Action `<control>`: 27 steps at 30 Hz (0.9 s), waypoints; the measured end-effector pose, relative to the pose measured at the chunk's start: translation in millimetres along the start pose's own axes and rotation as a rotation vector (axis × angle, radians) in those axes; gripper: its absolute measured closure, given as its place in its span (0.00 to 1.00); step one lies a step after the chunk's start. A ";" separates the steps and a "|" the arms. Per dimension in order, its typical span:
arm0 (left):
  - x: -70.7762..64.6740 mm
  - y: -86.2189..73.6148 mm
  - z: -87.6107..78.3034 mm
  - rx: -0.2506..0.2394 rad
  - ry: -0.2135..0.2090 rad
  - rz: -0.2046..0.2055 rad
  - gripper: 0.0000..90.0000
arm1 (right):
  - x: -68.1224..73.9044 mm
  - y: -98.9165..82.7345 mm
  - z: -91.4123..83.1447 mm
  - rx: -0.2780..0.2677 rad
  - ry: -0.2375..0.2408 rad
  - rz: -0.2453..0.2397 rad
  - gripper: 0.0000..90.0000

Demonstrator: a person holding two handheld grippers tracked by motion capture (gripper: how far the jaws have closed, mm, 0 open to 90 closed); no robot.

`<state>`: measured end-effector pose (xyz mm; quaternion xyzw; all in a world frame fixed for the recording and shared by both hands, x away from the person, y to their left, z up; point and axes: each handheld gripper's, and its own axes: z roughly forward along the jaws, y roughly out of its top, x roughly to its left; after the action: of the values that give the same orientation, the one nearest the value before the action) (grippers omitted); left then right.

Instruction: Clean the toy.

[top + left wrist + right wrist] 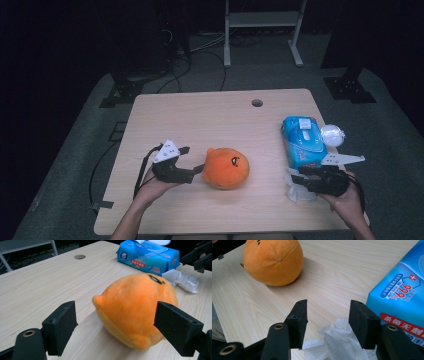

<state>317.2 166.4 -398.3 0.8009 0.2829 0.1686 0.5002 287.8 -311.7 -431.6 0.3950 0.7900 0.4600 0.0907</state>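
We are holding the left claw (196, 160) released beside the round orange plush toy (226, 168), sitting near the middle of the pale wooden table (210, 115). The right claw (295, 181) is hanging released over the crumpled white tissue (296, 192); we are judging it best to centre the tissue between the jaws before clenching

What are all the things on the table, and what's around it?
plush toy: one, orange, middle front of the table
wipes pack: one, blue, right side of the table
crumpled tissue: one, white, under the right gripper
round wrapped thing: one, whitish, right of the pack
table: one, light wood, with a round hole near the far edge
metal frame: one, pale, on the floor behind
left gripper: one, black, fingers open, beside the plush
right gripper: one, black, fingers open
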 end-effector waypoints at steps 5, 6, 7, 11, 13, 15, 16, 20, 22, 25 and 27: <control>5.4 -8.7 -8.6 0.001 0.022 -0.014 0.19 | 1.8 1.4 1.9 0.001 0.002 -0.001 0.52; 6.8 -10.4 -10.3 0.006 0.025 -0.014 0.19 | 1.9 1.5 2.3 0.001 0.002 -0.002 0.52; 7.8 -12.4 -11.4 0.006 0.027 -0.021 0.19 | 1.7 1.7 2.7 0.001 0.002 -0.005 0.52; 11.6 -19.7 -15.6 0.012 0.040 -0.033 0.19 | 2.0 2.0 3.9 0.001 0.002 -0.004 0.51; 12.3 -21.4 -16.6 0.013 0.045 -0.037 0.18 | 2.1 2.0 4.0 0.000 0.002 -0.003 0.51; 14.0 -26.9 -19.2 0.015 0.054 -0.045 0.18 | 2.3 2.1 4.1 0.000 0.002 -0.003 0.50; 15.0 -28.8 -20.0 0.015 0.055 -0.050 0.18 | 2.5 2.0 4.1 0.000 0.002 -0.003 0.50; 17.3 -36.1 -21.7 0.026 0.055 -0.057 0.17 | 2.2 1.3 4.3 -0.001 0.001 -0.004 0.50; 18.1 -39.9 -21.7 0.030 0.057 -0.065 0.17 | 2.4 1.0 4.6 0.001 0.002 -0.002 0.50; 19.8 -45.6 -22.3 0.039 0.060 -0.073 0.17 | 3.0 0.5 5.3 -0.001 0.003 -0.002 0.49; 21.4 -49.3 -23.2 0.044 0.067 -0.079 0.16 | 3.2 0.3 5.3 0.000 0.004 -0.002 0.49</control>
<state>307.1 212.8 -432.5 0.7939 0.3343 0.1691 0.4789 288.5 -305.9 -433.6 0.3934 0.7905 0.4607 0.0896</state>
